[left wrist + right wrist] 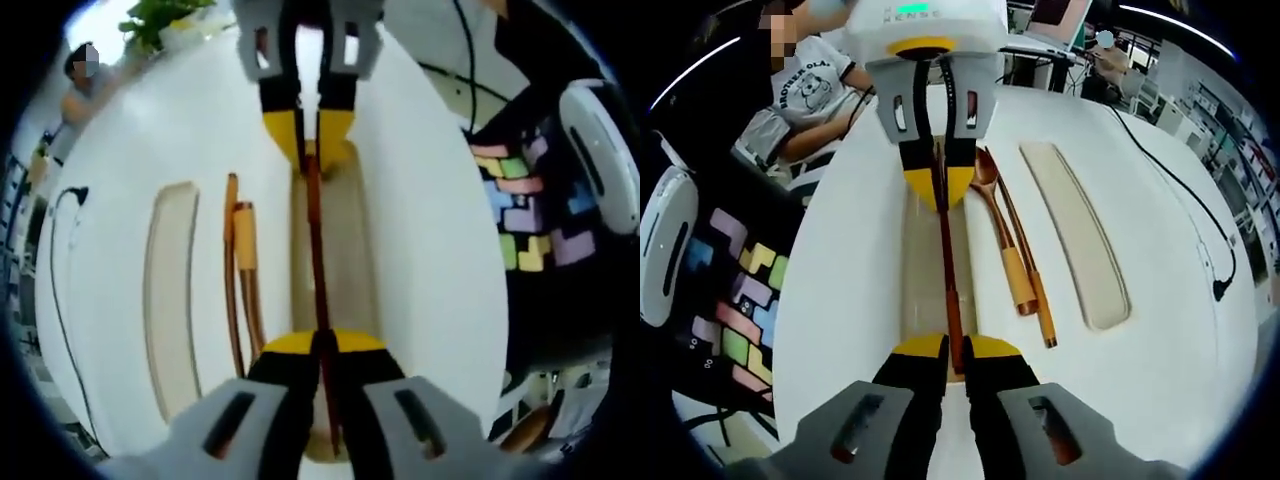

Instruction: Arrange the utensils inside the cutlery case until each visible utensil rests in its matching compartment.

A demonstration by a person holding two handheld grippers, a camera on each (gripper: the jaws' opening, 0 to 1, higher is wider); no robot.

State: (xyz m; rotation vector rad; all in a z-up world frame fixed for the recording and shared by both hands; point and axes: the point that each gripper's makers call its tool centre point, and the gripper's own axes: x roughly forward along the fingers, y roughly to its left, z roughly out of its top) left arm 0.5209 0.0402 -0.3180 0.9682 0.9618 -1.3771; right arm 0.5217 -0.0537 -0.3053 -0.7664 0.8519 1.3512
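Right gripper view: chopstick [948, 265] lies lengthwise over the case [920, 290]; right gripper [956, 368] pinches its near end, left gripper [940, 190] its far end; spoon [998, 225] just beside.

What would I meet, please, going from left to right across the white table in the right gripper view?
Cutlery case base with the chopstick held over it → wooden spoon → second chopstick → case lid → black cable.

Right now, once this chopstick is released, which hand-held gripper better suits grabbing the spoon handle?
Right, probably: spoon handle lies beside the right hand-held gripper, bowl beside the left hand-held gripper.
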